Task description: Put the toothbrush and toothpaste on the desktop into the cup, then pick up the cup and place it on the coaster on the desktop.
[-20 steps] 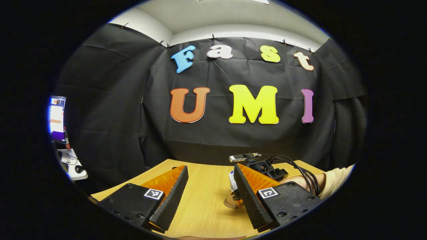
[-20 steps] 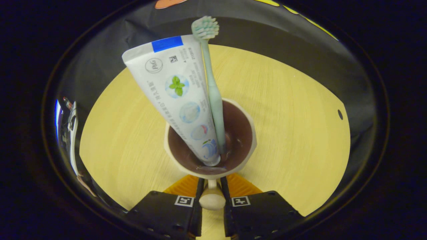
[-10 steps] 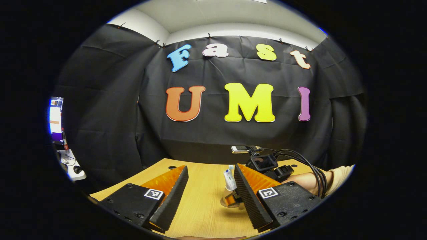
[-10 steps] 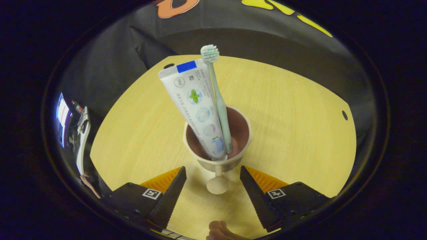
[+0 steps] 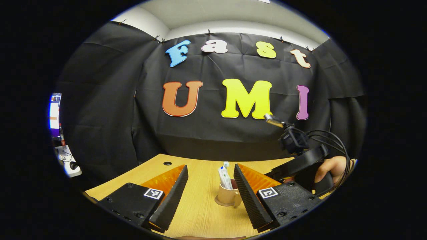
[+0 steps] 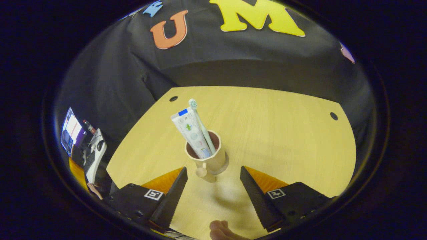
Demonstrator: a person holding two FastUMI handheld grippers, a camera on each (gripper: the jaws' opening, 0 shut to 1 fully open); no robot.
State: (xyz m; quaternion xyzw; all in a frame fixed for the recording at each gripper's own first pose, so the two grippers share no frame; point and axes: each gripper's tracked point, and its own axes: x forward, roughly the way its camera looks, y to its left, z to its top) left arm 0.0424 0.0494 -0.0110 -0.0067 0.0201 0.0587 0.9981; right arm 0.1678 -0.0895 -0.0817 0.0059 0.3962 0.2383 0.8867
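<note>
A beige cup (image 6: pixel 209 160) with a handle stands upright on a round coaster (image 6: pixel 224 167) on the wooden table (image 6: pixel 287 133). Inside it lean a white toothpaste tube (image 6: pixel 190 131) and a pale green toothbrush (image 6: pixel 201 125), head up. My right gripper (image 6: pixel 213 173) is open, above and behind the cup, touching nothing. In the left gripper view the cup (image 5: pixel 227 195) sits between the fingers' far ends, with the toothpaste tube (image 5: pixel 224 177) poking out. My left gripper (image 5: pixel 210 171) is open and holds nothing. The right gripper's body (image 5: pixel 302 156) and a hand (image 5: pixel 330 166) hover to the right.
Cable holes (image 6: pixel 173 98) (image 6: pixel 333 116) pierce the table's far corners. A side desk with a monitor (image 6: pixel 71 131) and small items stands at the left. A fingertip (image 6: pixel 222 230) shows at the bottom edge of the right gripper view. Bare wood surrounds the cup.
My right gripper let go of the cup's handle, opened, and rose up and back, leaving the cup standing on the coaster. The left gripper barely moved.
</note>
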